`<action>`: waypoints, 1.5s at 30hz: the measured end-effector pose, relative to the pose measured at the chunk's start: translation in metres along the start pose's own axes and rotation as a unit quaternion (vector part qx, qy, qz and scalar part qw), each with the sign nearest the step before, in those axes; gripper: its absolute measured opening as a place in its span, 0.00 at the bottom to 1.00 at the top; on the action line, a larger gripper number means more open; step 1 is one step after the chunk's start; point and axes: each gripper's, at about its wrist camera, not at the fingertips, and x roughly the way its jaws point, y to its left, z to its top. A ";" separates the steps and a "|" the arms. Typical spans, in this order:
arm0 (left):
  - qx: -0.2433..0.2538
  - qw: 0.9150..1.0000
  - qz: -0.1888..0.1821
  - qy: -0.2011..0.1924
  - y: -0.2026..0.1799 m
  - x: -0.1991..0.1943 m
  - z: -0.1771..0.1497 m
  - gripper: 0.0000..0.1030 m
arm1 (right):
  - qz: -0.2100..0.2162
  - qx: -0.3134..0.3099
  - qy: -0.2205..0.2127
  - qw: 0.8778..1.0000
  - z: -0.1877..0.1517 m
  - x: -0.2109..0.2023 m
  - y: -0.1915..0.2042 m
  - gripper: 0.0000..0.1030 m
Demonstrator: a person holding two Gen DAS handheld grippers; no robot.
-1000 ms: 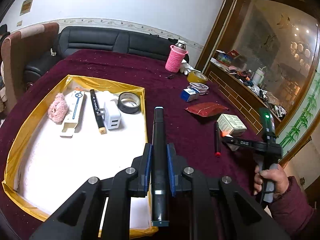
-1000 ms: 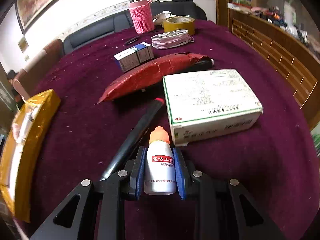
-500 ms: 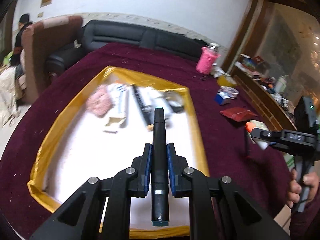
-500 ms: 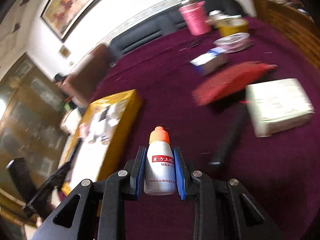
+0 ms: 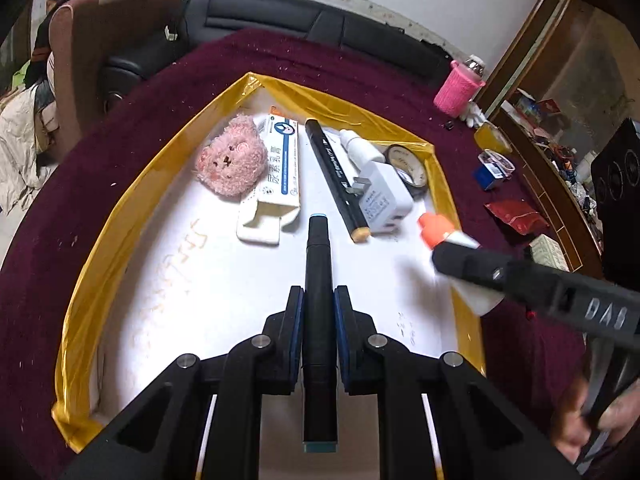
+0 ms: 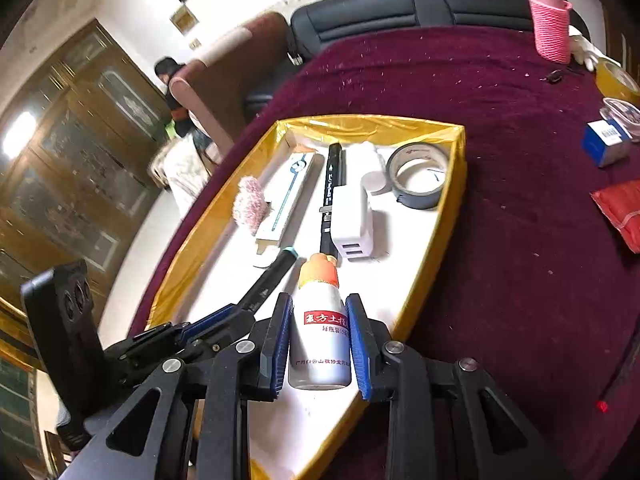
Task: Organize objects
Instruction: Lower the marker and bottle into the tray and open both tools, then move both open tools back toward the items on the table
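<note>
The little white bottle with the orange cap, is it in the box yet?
Not yet. The bottle is clamped in the right hand-held gripper, hanging above the box, not lying inside.

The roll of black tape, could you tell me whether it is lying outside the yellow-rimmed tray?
No, the roll of black tape lies inside the yellow-rimmed tray, in its far right corner beside the white USB charger.

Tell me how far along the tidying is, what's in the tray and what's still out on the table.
Done: the tray already holds a pink plush, a toothpaste box, a marker, a charger and a tape roll. In hand: the left tool grips a dark pen and the right tool a small white bottle, both over the tray. Left: the blue box, red packet and white carton.
</note>
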 end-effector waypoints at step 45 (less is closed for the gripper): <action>-0.087 0.993 0.010 -0.081 0.017 -0.068 -0.019 0.88 | -0.173 -0.121 -0.140 0.967 -0.042 -0.056 0.028 0.92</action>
